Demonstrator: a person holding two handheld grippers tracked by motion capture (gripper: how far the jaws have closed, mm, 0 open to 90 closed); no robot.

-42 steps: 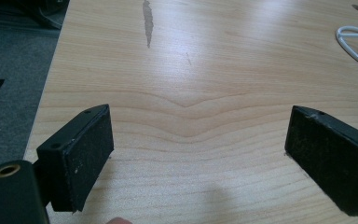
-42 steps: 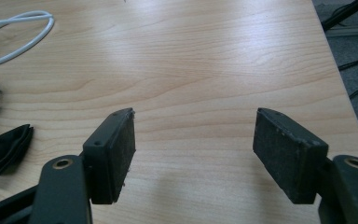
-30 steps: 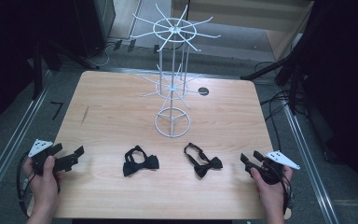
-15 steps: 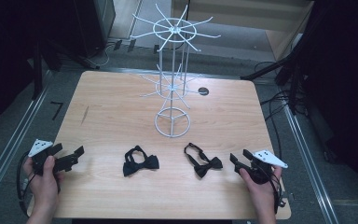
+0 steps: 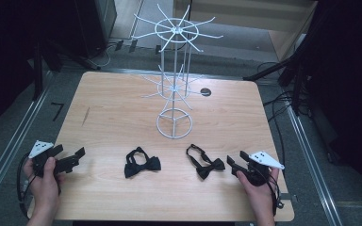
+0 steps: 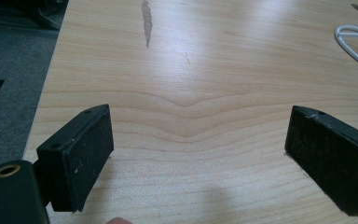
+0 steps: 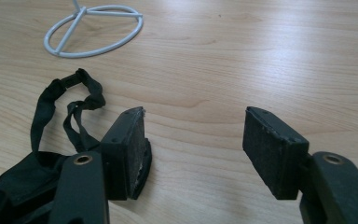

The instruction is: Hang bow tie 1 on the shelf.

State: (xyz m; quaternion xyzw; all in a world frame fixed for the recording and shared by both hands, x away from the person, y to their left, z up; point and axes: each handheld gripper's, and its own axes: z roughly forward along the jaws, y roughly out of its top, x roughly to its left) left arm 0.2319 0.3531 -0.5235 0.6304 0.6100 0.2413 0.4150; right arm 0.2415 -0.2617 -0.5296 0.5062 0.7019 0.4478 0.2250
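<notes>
Two black bow ties lie on the wooden table (image 5: pixel 122 103) near its front edge: one (image 5: pixel 143 165) at the middle and one (image 5: pixel 206 165) to its right, its strap looping away. My right gripper (image 5: pixel 235 164) is open just right of the right-hand bow tie. In the right gripper view that bow tie (image 7: pixel 51 121) lies outside the left jaw, against it, and only bare wood lies between the pads of the right gripper (image 7: pixel 195 116). My left gripper (image 5: pixel 69 159) rests open at the front left, and in its own view the left gripper (image 6: pixel 200 114) has wide-apart jaws over bare wood.
A tall white wire rack (image 5: pixel 174 84) with radiating hooks stands mid-table on a ring base (image 7: pixel 93 30). A dark round hole (image 5: pixel 205 92) sits behind it. A dark streak (image 6: pixel 146 21) marks the wood. Cables lie on the floor to the right.
My right gripper has slid left along the front edge and stands closer to the right bow tie. The left gripper and both bow ties have stayed put.
</notes>
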